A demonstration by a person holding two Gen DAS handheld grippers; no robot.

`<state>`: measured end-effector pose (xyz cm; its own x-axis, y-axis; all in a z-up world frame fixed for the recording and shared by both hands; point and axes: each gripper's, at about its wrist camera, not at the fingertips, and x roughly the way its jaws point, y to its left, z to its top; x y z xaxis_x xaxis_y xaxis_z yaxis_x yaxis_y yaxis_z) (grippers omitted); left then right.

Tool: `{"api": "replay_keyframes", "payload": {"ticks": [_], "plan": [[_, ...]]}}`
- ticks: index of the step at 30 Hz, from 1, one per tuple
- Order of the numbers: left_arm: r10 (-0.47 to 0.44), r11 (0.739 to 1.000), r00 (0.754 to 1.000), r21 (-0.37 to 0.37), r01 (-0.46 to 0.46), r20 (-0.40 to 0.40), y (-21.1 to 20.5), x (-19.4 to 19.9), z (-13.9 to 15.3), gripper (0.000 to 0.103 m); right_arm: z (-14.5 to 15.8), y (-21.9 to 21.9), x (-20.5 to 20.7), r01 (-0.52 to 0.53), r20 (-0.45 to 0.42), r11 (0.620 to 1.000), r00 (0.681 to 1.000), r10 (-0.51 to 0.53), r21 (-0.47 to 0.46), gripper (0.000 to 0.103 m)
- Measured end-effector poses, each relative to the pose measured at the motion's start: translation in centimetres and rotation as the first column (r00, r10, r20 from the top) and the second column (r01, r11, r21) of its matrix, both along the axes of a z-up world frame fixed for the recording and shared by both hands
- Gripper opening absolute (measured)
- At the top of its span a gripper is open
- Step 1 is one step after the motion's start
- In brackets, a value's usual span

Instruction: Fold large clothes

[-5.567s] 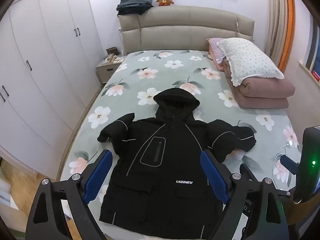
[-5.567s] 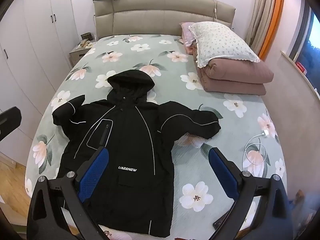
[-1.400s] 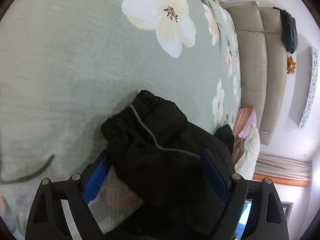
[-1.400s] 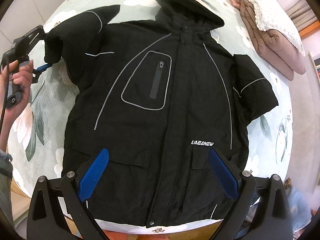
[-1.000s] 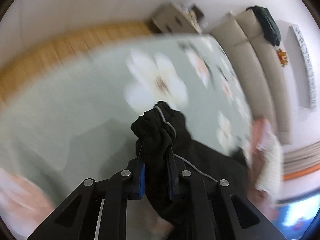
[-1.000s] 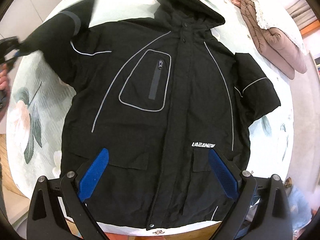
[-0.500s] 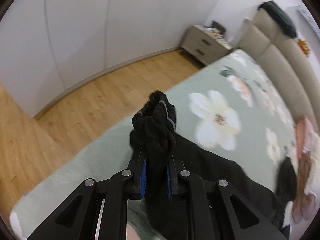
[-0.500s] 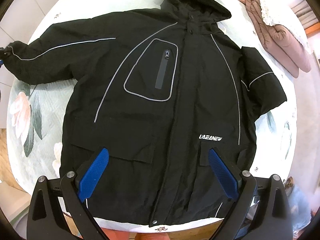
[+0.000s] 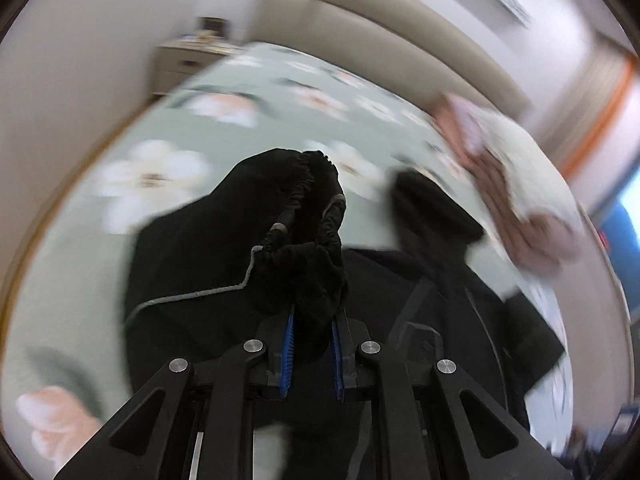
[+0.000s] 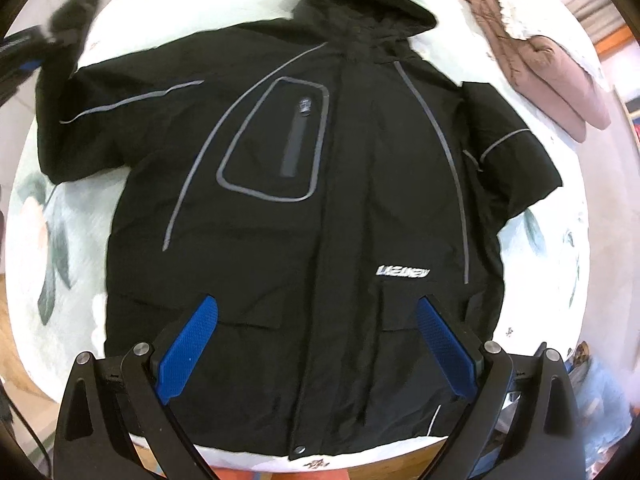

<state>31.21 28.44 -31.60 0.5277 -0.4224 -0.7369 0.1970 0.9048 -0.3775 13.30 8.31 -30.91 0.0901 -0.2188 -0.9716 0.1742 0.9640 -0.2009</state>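
- The left gripper [image 9: 312,344], clamped on the black padded jacket's elastic sleeve cuff [image 9: 300,236], has carried it from beyond the floral green bed [image 9: 152,168] edge, inward toward the jacket's hood [image 9: 432,208].

Jacket [image 10: 320,208] flat on bed [image 10: 560,240]; folded quilt [image 10: 552,68] behind — right.

Both tools are matte black. The left gripper [image 9: 313,350] has thin blue pads edging its fingers [image 9: 287,354], with round silver screws on angular, cut-out links. The right gripper [image 10: 318,350] carries broad, dimpled blue pads and matching silver screws.
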Motion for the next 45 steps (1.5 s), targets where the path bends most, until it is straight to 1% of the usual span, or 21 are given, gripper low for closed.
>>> {"api": "replay_keyframes", "payload": {"ticks": [4,8,10,13,14,16,17,18,19,20,23,25,27,29,30,35,37,39,40,41,45], "plan": [[-0.152,0.988,0.988,-0.039,0.151,-0.009,-6.2,-1.1,-0.4,0.015,0.3,-2.9,-0.2,0.054,0.023,0.998,0.998,-0.054,-0.009,0.101],[-0.28,0.958,0.959,-0.08,0.277,-0.039,-11.5,-2.6,-1.4,0.015,-0.3,-5.6,-0.6,0.081,0.03,0.996,0.996,-0.081,-0.026,0.101],[-0.336,0.94,0.938,-0.097,0.328,-0.082,-14.0,-3.1,-2.8,0.017,-0.7,-6.7,-0.7,0.09,0.033,0.996,0.995,-0.089,-0.026,0.101],[-0.361,0.93,0.916,-0.132,0.342,-0.175,-16.8,-2.4,-5.2,0.023,-1.7,-8.3,-0.2,0.084,0.048,0.996,0.995,-0.083,-0.016,0.101],[-0.364,0.928,0.91,-0.162,0.335,-0.199,-17.1,-2.2,-5.8,0.029,-2.1,-8.9,0.1,0.072,0.058,0.997,0.996,-0.072,0.001,0.1],[-0.39,0.898,0.885,-0.32,0.303,-0.255,-16.7,-2.0,-7.0,0.034,-2.4,-9.7,0.6,0.049,0.082,0.998,0.995,-0.052,0.036,0.101],[-0.423,0.852,0.86,-0.448,0.271,-0.284,-16.3,-1.8,-7.7,0.044,-2.6,-10.1,1.0,0.032,0.096,0.997,0.995,-0.038,0.063,0.101],[-0.444,0.814,0.842,-0.53,0.235,-0.308,-15.8,-1.6,-8.3,0.056,-2.7,-10.3,1.3,0.017,0.109,0.996,0.994,-0.026,0.085,0.1],[-0.449,0.79,0.829,-0.582,0.193,-0.334,-15.3,-1.6,-8.6,0.06,-2.7,-10.4,1.7,0.005,0.122,0.995,0.992,-0.017,0.104,0.101],[-0.442,0.783,0.832,-0.597,0.175,-0.335,-15.0,-1.8,-8.6,0.06,-2.8,-10.8,2.3,-0.012,0.142,0.991,0.99,-0.007,0.133,0.1],[-0.398,0.828,0.866,-0.526,0.195,-0.305,-14.1,-2.7,-6.7,0.06,-3.8,-11.4,4.3,-0.044,0.183,0.967,0.983,-0.003,0.253,0.101],[-0.349,0.865,0.897,-0.462,0.197,-0.272,-13.1,-3.7,-5.1,0.06,-5.1,-11.3,6.0,-0.059,0.203,0.941,0.979,-0.011,0.333,0.099],[-0.295,0.903,0.927,-0.386,0.191,-0.23,-11.9,-5.2,-3.8,0.061,-7.0,-10.8,8.1,-0.078,0.215,0.898,0.976,-0.019,0.433,0.092],[-0.252,0.927,0.945,-0.334,0.173,-0.209,-10.5,-6.1,-3.2,0.061,-9.3,-10.0,10.1,-0.085,0.211,0.85,0.977,-0.032,0.52,0.071],[-0.216,0.942,0.955,-0.3,0.149,-0.202,-9.8,-6.8,-3.1,0.061,-10.0,-9.7,10.8,-0.085,0.207,0.836,0.978,-0.035,0.542,0.067],[-0.097,0.973,0.981,-0.223,0.058,-0.171,-7.0,-8.1,-3.4,0.061,-13.9,-7.8,13.5,-0.065,0.171,0.736,0.983,-0.07,0.673,0.066],[-0.061,0.981,0.986,-0.194,0.031,-0.153,-5.8,-8.8,-3.5,0.061,-14.5,-6.8,14.0,-0.077,0.167,0.717,0.984,-0.055,0.693,0.066],[-0.033,0.982,0.989,-0.19,0.006,-0.144,-5.5,-9.1,-3.7,0.06,-14.6,-6.1,14.6,-0.111,0.192,0.716,0.981,-0.034,0.69,0.063],[-0.022,0.982,0.99,-0.187,-0.005,-0.143,-5.6,-9.0,-3.8,0.06,-14.4,-5.6,14.9,-0.14,0.214,0.717,0.977,-0.013,0.682,0.05],[-0.004,0.984,0.99,-0.176,-0.021,-0.141,-5.5,-9.0,-3.9,0.061,-14.1,-5.4,15.2,-0.163,0.228,0.737,0.973,0.012,0.656,0.033],[0.05,0.99,0.992,-0.122,-0.065,-0.118,-6.1,-8.6,-3.3,0.06,-10.8,-6.9,14.4,-0.236,0.317,0.77,0.947,0.047,0.592,0.03]]}}
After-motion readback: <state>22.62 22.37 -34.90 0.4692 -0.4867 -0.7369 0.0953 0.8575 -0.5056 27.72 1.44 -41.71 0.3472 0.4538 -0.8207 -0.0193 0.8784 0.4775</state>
